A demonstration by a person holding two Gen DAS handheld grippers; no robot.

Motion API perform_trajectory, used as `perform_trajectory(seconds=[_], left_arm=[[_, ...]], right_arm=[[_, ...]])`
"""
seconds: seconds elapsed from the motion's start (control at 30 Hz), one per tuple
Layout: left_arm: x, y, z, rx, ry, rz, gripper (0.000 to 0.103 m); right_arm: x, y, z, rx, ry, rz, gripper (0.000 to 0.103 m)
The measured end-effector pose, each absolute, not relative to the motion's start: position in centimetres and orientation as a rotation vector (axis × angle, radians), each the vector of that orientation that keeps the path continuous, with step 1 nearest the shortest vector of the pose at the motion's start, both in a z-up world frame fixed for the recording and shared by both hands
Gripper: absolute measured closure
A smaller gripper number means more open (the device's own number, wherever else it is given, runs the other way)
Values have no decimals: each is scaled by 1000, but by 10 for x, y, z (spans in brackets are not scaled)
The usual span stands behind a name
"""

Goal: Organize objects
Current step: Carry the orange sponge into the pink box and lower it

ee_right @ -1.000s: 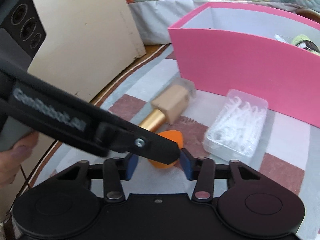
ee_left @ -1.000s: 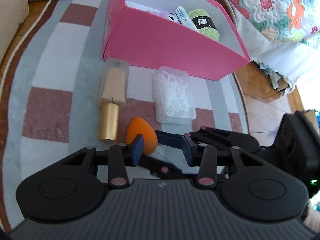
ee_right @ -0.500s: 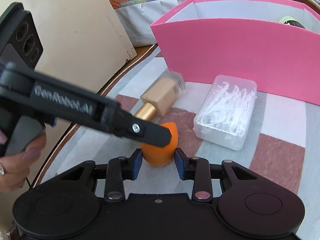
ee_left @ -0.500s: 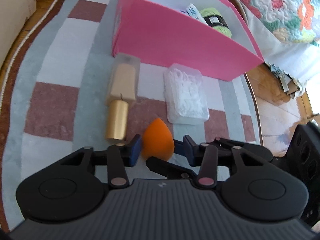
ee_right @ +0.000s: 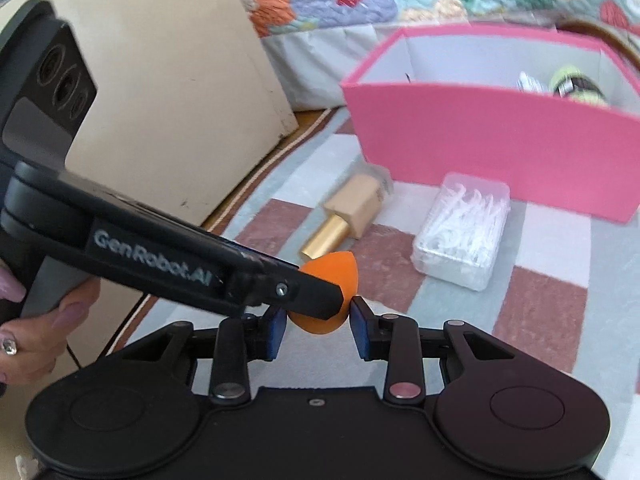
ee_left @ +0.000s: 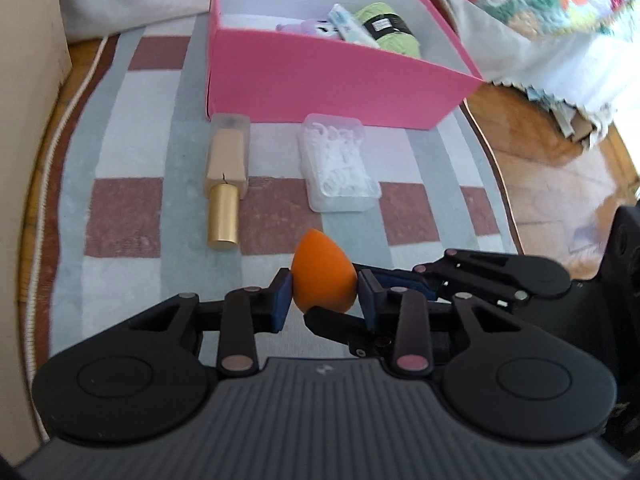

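Left tongs (ee_left: pixel 323 294) pinch the orange sponge (ee_left: pixel 323 276), held up in front of the pink box (ee_left: pixel 320 80). Right tongs (ee_right: pixel 316 326) sit narrow around the sponge too, pads just beside it. Bottle (ee_left: pixel 226 184) and floss case (ee_left: pixel 340 168) lie before the box.

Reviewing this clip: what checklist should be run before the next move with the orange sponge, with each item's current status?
1. Left claw gripping the orange sponge: pads touch both sides. Ok.
2. Right claw gripping too: its pads flank the sponge, but the left claw's finger hides contact. Cannot tell.
3. Claws clear of each other: they cross at the sponge. Not ok.
4. Pink box open with free room at its left end. Ok.
5. Sponge lifted off the rug: cannot tell.
6. Bottle and floss pick case lie flat before the box, apart from both claws. Ok.
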State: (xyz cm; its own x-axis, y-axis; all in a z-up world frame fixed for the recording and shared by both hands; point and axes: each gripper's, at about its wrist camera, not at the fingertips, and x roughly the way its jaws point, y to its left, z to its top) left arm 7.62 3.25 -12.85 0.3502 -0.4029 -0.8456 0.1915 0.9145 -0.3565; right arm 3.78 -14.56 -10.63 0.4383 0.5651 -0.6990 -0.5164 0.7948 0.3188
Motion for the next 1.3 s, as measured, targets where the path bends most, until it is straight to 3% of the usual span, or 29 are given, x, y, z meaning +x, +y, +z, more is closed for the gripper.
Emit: perform_trajectory(seconds=[0.4, 0.83, 1.07, 1.3], left_arm=[[65, 31, -38, -249, 1036, -456, 69], [119, 15, 68, -166, 819, -462, 69], [191, 12, 68, -153, 864, -411, 69], [278, 12, 0, -195, 1028, -345, 69]], right_arm=[[16, -158, -18, -32, 745, 668, 64], [69, -161, 75, -55, 566, 582, 64], [144, -157, 77, 18, 639, 572, 64], [231, -155, 16, 110, 835, 536, 64]])
